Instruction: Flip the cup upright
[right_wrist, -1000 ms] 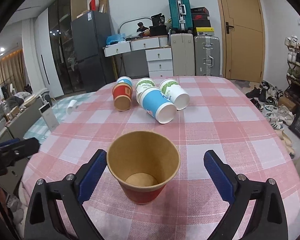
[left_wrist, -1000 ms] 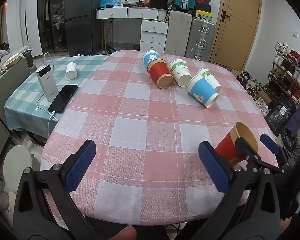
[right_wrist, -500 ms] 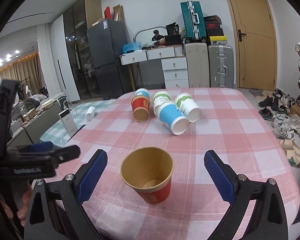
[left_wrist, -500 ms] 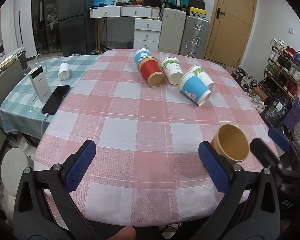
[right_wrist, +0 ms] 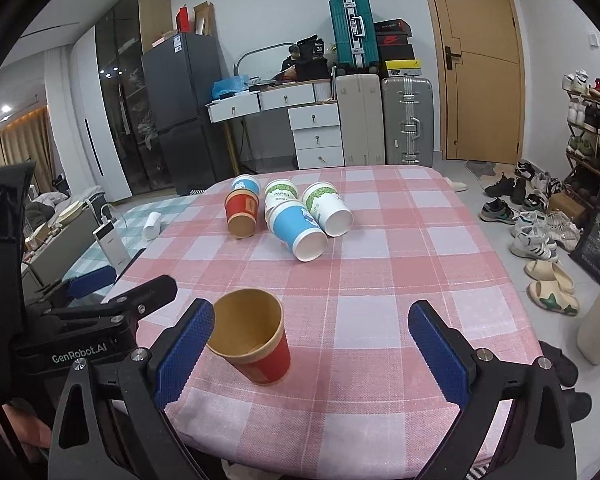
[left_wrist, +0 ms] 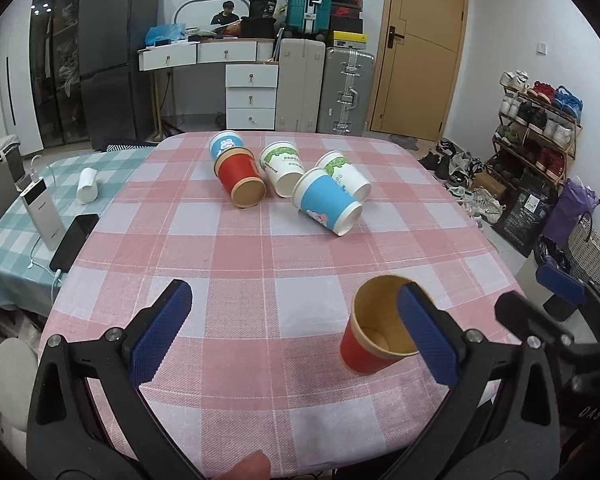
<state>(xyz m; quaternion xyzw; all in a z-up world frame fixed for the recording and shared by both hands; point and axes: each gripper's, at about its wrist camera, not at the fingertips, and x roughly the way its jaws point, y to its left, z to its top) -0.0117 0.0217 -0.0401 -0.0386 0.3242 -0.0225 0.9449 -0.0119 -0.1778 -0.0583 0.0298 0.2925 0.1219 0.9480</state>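
Note:
A red paper cup with a brown inside (left_wrist: 374,330) stands upright near the front of the pink checked table (left_wrist: 236,264); it also shows in the right wrist view (right_wrist: 256,342). My right gripper (right_wrist: 314,352) is open and empty behind the cup, its left pad (right_wrist: 184,350) close beside the rim. My left gripper (left_wrist: 296,334) is open and empty, with its right pad (left_wrist: 428,334) in front of the cup. Several cups lie on their sides at the far end: a red one (left_wrist: 240,182), a blue one (left_wrist: 326,208) and white ones (left_wrist: 282,168).
A phone (left_wrist: 74,242), a power bank (left_wrist: 42,214) and a white roll (left_wrist: 87,186) lie on the teal checked table at left. Suitcases (left_wrist: 346,90), drawers and a door stand behind. A shoe rack (left_wrist: 540,120) and shoes are at right.
The right gripper has let go of the red cup and drawn back; the cup now stands upright on the table. Both cameras have risen and pulled away from it.

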